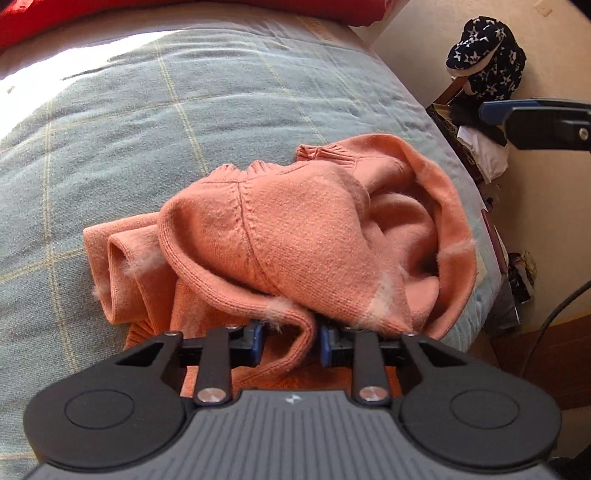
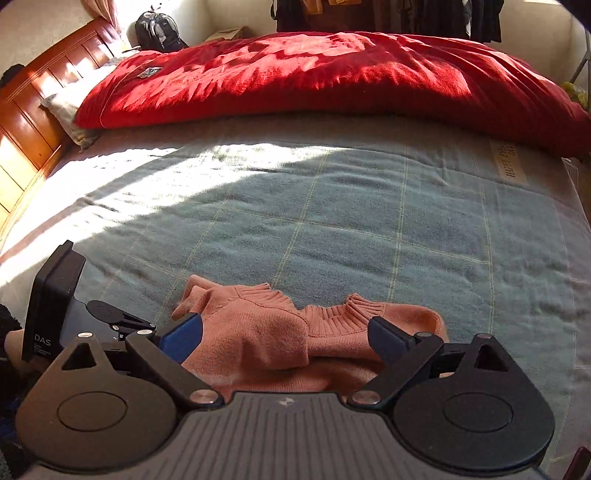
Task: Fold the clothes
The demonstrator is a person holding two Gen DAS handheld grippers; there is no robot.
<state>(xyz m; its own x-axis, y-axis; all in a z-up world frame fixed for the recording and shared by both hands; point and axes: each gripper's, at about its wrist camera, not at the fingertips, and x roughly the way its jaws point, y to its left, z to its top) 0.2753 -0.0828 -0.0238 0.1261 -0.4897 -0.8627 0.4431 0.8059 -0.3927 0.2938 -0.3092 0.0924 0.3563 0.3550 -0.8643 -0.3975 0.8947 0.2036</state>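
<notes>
A crumpled orange knit sweater (image 1: 295, 229) lies on the blue-grey checked blanket (image 1: 147, 129), near the bed's near right corner. My left gripper (image 1: 291, 341) is low at the sweater's near edge. Its jaws are narrowed but apart, straddling a rolled hem without pinching it. In the right wrist view the sweater (image 2: 258, 332) lies just ahead with its ribbed collar (image 2: 347, 310) facing away. My right gripper (image 2: 284, 325) hovers over it, open wide and holding nothing. The left gripper's body (image 2: 55, 306) shows at the left, and one blue finger of the right gripper (image 1: 495, 110) at the upper right.
A red quilt (image 2: 314, 70) is heaped along the far side of the bed, against a wooden headboard (image 2: 33, 110). A black backpack (image 2: 159, 29) stands behind it. Right of the bed, a star-patterned dark item (image 1: 487, 51) tops cluttered furniture. Bare blanket (image 2: 332, 206) stretches beyond the sweater.
</notes>
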